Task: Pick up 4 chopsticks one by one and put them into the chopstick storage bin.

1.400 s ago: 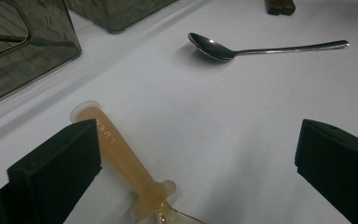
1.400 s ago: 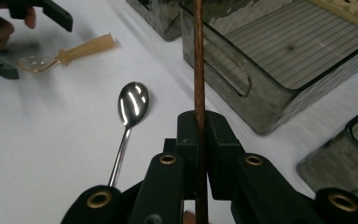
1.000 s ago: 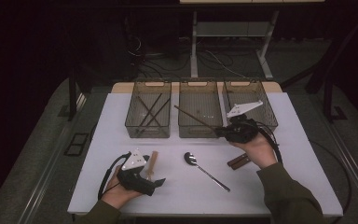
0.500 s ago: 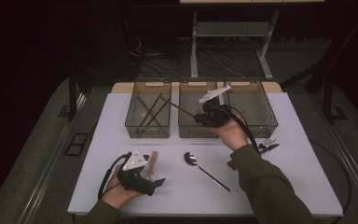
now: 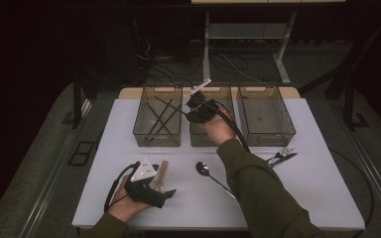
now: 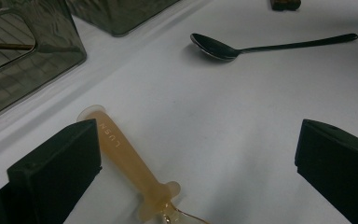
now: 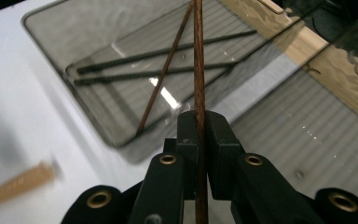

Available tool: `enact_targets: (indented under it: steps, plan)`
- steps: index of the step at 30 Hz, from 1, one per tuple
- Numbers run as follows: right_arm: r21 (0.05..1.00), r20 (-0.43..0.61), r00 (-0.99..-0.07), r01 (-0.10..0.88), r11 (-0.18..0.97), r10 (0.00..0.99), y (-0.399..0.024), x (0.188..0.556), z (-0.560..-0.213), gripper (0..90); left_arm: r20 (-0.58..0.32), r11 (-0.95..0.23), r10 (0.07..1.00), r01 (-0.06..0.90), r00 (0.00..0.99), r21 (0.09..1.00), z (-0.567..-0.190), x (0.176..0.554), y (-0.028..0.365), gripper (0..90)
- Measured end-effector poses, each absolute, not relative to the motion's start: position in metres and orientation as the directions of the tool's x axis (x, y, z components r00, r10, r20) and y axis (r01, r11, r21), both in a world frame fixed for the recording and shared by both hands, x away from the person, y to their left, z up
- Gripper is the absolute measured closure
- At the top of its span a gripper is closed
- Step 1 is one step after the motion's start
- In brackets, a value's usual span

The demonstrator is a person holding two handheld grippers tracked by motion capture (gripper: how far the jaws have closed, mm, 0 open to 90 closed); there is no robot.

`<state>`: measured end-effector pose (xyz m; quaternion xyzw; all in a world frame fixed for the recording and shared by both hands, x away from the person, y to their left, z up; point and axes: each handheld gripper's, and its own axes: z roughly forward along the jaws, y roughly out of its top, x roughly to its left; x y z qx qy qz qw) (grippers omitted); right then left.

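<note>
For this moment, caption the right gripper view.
Right gripper shut on a brown chopstick, above the left bin holding other chopsticks.

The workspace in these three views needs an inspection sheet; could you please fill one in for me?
Surface: white table, evenly lit.
Job's things: brown chopstick clamped in the right gripper, above the left bin, which holds more chopsticks.
Clutter: black spoon, tan-handled utensil, fork and knife near the right edge; middle bin and right bin.
Grippers: right shut on the chopstick; left gripper open, low over the tan handle.
Cables: one from each gripper; more on the floor behind.
Surroundings: dark room, desk legs beyond.
</note>
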<state>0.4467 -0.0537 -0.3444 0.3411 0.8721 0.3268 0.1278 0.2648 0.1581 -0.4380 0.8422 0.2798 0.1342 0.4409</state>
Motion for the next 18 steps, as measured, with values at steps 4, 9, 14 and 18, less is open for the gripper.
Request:
enact_targets:
  steps: [4,9,14,18]
  plan:
    - [0.642,0.003,-0.718,0.535,0.549,0.696,-0.039,0.46,-0.35,83.7,-0.018,-0.456,0.588,0.349,0.809,0.819,-0.437,0.265,0.159,0.0]
    - [0.621,0.002,-0.708,0.555,0.554,0.706,-0.024,0.473,-0.356,83.7,-0.024,-0.453,0.585,0.351,0.81,0.82,-0.437,0.265,0.159,0.0]
    - [0.62,0.012,-0.713,0.555,0.554,0.701,-0.006,0.481,-0.355,83.5,-0.027,-0.444,0.588,0.351,0.809,0.824,-0.437,0.265,0.158,0.0]
    - [0.612,0.012,-0.703,0.568,0.551,0.711,0.005,0.487,-0.357,83.1,-0.023,-0.448,0.585,0.347,0.811,0.824,-0.436,0.265,0.159,0.0]
